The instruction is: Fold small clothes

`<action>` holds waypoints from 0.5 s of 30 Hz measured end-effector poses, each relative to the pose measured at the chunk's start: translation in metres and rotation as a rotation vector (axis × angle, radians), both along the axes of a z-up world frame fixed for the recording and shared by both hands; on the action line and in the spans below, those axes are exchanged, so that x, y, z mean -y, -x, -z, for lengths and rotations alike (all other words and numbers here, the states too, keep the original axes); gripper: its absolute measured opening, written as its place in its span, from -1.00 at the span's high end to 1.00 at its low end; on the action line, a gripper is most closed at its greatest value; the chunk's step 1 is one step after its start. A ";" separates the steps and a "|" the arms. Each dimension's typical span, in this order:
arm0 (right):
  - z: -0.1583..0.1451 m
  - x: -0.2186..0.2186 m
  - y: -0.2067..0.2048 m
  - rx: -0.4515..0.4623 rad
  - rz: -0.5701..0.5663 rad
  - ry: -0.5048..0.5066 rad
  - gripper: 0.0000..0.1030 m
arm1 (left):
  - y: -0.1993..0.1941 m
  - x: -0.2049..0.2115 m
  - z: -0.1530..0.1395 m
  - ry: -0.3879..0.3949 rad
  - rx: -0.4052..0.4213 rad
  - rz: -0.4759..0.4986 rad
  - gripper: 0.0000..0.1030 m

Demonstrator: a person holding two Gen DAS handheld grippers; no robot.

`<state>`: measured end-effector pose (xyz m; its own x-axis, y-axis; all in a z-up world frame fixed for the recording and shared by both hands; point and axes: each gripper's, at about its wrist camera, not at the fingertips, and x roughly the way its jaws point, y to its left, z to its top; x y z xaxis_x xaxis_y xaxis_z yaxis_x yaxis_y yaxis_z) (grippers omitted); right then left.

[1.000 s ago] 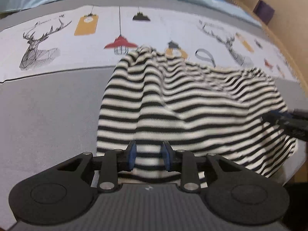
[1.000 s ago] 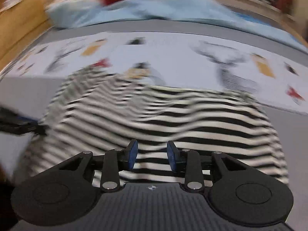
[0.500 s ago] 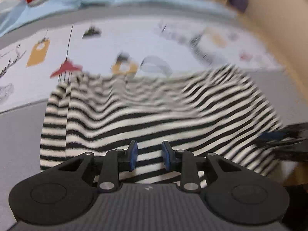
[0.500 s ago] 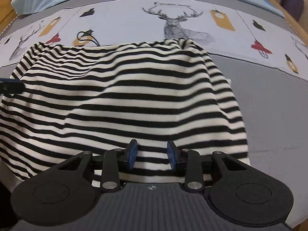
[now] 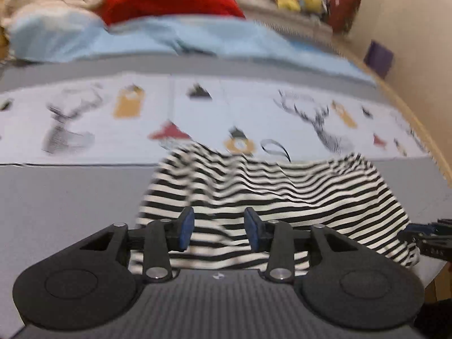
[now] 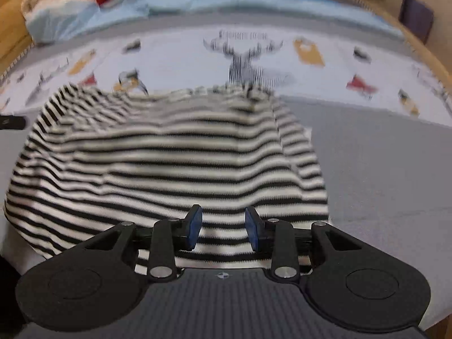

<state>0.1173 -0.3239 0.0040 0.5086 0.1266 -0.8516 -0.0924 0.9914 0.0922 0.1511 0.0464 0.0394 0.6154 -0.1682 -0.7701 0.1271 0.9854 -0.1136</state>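
Black-and-white striped knit garment (image 6: 169, 163) lies rumpled on grey bed cover (image 5: 62, 197), near edge. Judgement: pinch near hem corners evenly, lift together, keep fold line straight. Left hand-held gripper (image 5: 217, 227) and right hand-held gripper (image 6: 221, 227) both level, low over hem, pads parted, gripping nothing.

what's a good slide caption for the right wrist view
Right gripper open over the near edge of a black-and-white striped garment spread on a grey, deer-print bed cover.

One striped garment (image 5: 282, 197) lies on the bed (image 5: 70, 197); beyond it, one red garment (image 5: 169, 0) and one blue sheet (image 5: 197, 39).
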 end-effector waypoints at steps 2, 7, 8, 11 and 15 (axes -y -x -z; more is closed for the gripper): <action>-0.015 -0.012 0.009 0.079 -0.020 0.010 0.32 | 0.024 -0.022 -0.024 0.014 0.038 -0.002 0.06; -0.045 -0.063 0.029 0.237 -0.115 -0.031 0.33 | 0.087 -0.066 -0.060 0.039 0.122 -0.013 -0.11; -0.052 -0.077 0.032 0.270 -0.139 -0.051 0.52 | 0.097 -0.073 -0.063 0.034 0.132 -0.028 -0.11; -0.062 -0.118 0.040 0.319 -0.210 -0.137 0.85 | 0.123 -0.094 -0.070 0.049 0.212 -0.097 -0.12; -0.055 -0.174 0.040 0.291 -0.352 -0.178 0.84 | 0.138 -0.117 -0.074 0.113 0.279 -0.233 -0.12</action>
